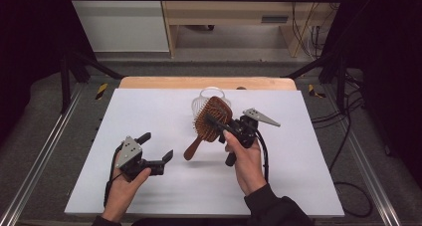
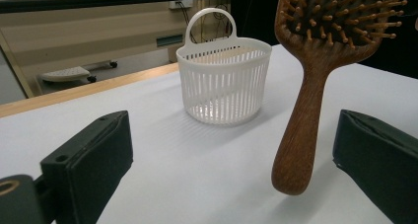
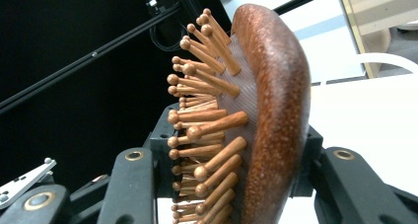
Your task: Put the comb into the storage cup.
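The left hand (image 1: 124, 183) rests low on the white worktop (image 1: 164, 111), its left gripper (image 1: 157, 149) pointing right with jaws spread wide and holding nothing. Further right, the wooden hairbrush (image 1: 208, 124) hangs tilted above the worktop, handle down, just in front of the white basket (image 1: 204, 97). The right hand (image 1: 246, 159) is raised, and the right gripper (image 1: 215, 122) has its jaws clamped across the brush head.

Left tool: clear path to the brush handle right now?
Probably yes. The left tool is open, and the hairbrush handle hangs between its jaws with nothing between; the right tool grips only the head.
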### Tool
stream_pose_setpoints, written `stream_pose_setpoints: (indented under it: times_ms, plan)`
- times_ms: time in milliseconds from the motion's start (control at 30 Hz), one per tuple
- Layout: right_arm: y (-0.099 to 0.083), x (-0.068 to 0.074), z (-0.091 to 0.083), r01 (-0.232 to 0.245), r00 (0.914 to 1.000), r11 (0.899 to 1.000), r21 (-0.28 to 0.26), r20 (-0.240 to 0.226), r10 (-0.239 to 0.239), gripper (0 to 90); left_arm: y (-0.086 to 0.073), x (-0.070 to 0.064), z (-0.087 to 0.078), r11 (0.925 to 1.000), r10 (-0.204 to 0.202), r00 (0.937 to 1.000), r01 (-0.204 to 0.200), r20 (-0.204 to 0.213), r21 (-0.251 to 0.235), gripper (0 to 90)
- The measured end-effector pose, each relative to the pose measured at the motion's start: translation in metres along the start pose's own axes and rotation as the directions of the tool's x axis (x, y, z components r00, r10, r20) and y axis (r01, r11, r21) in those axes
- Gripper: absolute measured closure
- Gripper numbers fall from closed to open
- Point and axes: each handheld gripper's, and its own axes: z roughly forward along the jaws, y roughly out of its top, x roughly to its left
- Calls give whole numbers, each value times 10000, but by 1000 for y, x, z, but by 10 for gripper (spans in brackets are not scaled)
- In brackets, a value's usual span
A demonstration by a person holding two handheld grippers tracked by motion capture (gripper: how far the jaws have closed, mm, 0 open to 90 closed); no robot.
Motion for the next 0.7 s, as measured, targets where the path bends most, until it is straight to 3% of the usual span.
stream_pose_setpoints:
  times_ms: [367, 700]
  plan:
    - [12, -4, -8, 65, 9998, 9997, -238, 196, -60, 521, -7, 9, -17, 9999, -34, 9992, 30, -403, -113, 18]
    - [29, -3, -13, 6, 9997, 9979, -641, 264, 11, 520, -11, 17, -23, 9994, -78, 9980, 57, -634, -333, 17]
